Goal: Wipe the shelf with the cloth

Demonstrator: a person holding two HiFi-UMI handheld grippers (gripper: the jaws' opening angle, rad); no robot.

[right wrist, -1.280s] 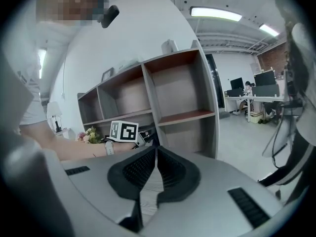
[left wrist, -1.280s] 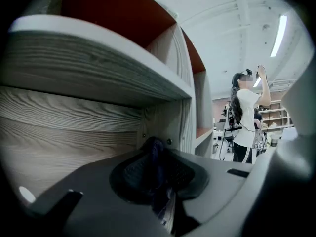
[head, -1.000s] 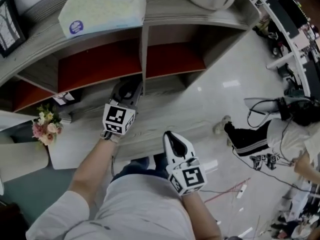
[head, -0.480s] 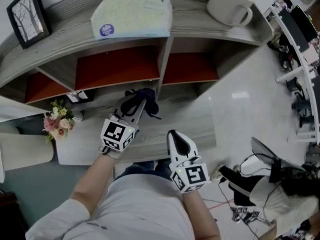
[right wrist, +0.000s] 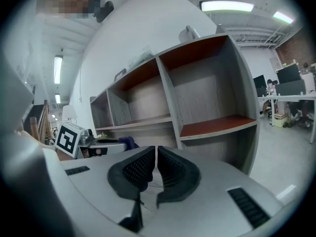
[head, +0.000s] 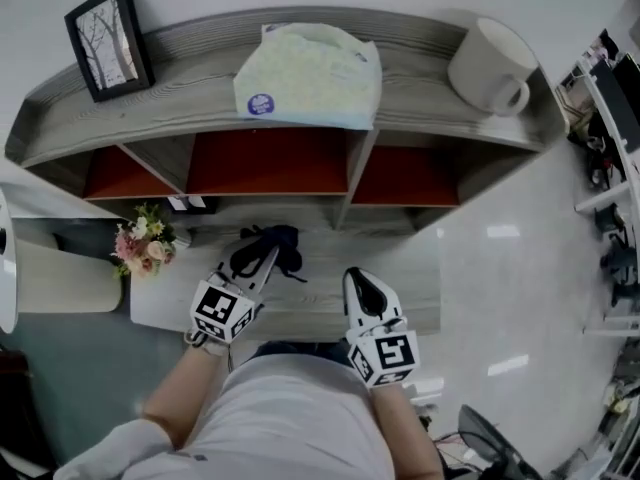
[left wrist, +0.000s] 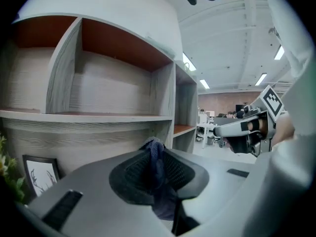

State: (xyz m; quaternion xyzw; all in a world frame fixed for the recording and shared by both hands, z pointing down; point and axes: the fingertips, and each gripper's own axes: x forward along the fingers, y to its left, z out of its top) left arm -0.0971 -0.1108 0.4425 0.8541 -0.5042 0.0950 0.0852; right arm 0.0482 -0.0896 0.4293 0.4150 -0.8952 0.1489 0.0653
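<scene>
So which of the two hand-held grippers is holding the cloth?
The left hand-held gripper: its jaws are shut on the dark blue fabric cloth, while the right hand-held gripper is shut on nothing.

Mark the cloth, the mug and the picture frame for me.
cloth (head: pixel 284 239), head view, its dark bunched folds
mug (head: pixel 488 60), head view, its side wall
picture frame (head: pixel 107 40), head view, middle of the print

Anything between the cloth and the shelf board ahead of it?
Nothing visible. The left gripper holds the cloth over bare shelf board; the flowers stand off to its left.
</scene>
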